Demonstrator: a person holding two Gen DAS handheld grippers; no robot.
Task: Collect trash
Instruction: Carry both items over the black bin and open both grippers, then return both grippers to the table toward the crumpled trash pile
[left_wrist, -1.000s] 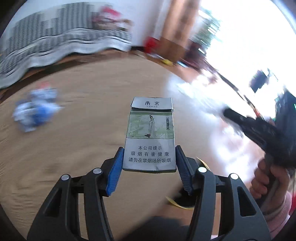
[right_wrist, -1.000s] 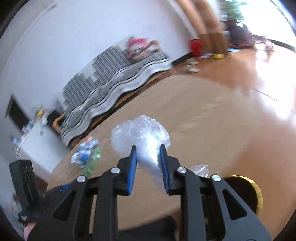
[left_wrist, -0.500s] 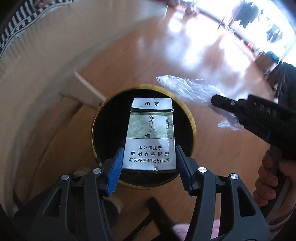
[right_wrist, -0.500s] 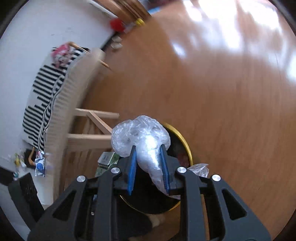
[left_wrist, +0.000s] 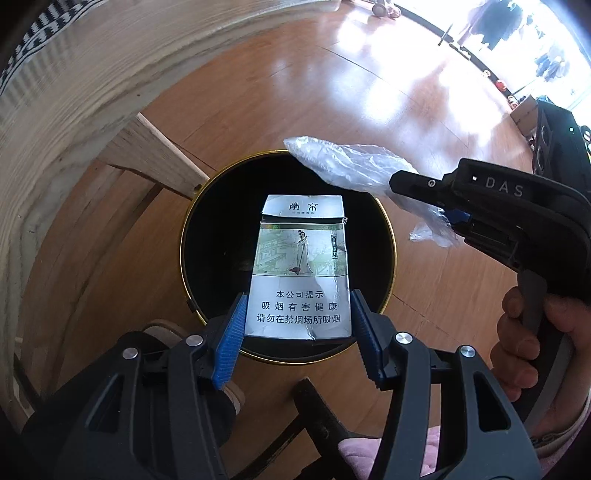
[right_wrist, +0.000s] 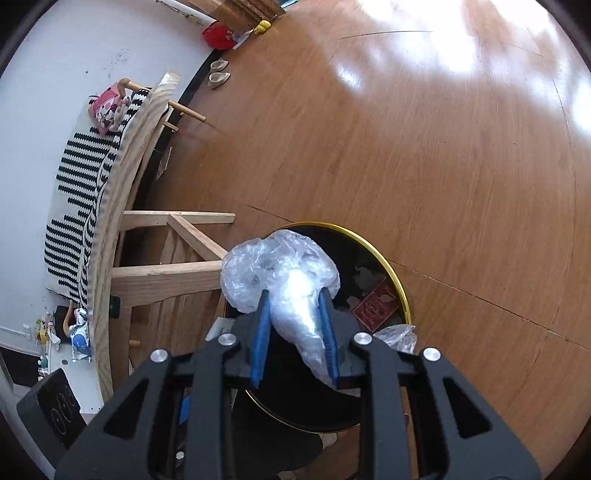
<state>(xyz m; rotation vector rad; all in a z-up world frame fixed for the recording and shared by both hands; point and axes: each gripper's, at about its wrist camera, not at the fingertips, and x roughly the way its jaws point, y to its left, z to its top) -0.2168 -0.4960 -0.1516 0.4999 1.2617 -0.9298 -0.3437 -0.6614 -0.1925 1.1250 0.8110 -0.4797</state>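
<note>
Pads (left_wrist: 228, 341) of the left gripper (left_wrist: 297, 334) pinch the lower sides of a flattened cigarette pack (left_wrist: 301, 269), which stands upright directly over the mouth of a black bin (left_wrist: 192, 229) with a gold rim. The right gripper (right_wrist: 293, 334) has a crumpled clear plastic bag (right_wrist: 280, 271) between its blue pads, and its jaws are opening; the bag still lies against both pads and bulges out above them, over the bin's near edge. In the left view that bag (left_wrist: 351, 166) hangs above the bin's far rim, and the person's hand (left_wrist: 524, 339) grips the right tool's handle. The bin stands on a wooden floor (right_wrist: 443, 147) beside a wooden table leg (right_wrist: 166, 273). Red packaging (right_wrist: 375, 306) lies inside the bin.
</note>
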